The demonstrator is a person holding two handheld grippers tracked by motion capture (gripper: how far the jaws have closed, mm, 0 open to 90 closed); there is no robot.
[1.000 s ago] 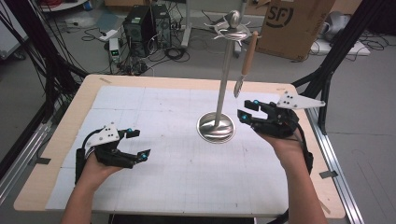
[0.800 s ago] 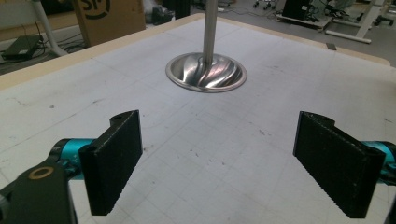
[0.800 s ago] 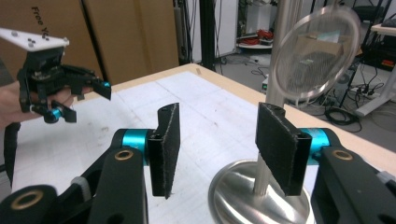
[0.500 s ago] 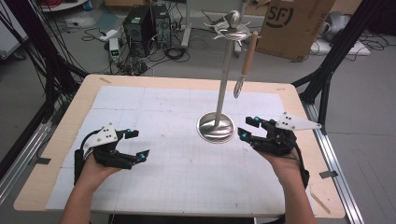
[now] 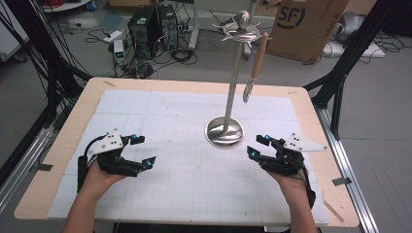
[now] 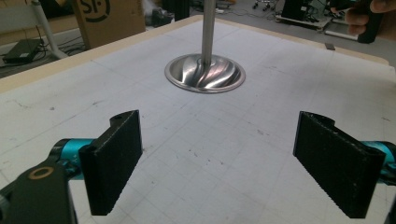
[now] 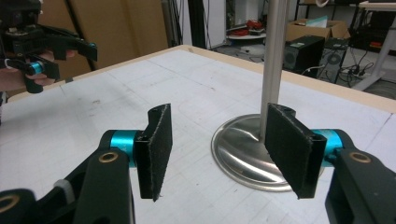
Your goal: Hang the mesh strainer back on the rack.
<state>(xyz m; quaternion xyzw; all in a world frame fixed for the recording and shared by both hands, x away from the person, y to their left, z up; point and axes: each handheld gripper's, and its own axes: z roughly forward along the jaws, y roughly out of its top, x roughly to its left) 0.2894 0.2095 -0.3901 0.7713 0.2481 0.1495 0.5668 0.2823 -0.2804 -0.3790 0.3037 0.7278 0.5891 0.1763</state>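
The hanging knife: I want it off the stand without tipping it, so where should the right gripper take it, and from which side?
Probably the wooden handle, from the right side. The knife hangs upright from the stand's top hook, blade down, so the handle gives the open right gripper a long straight grip clear of the pole.

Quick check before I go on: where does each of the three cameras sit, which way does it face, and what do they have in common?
High view: above the person's side, looking forward and down on the table; both forearms, left gripper and right gripper, both open.
Left gripper view: rides the left gripper, looking low across the table at the stand's base; its two black jaws wide apart.
Right gripper view: rides the right gripper, facing the stand; the left hand farther off.
Shared: all three views show the metal stand.
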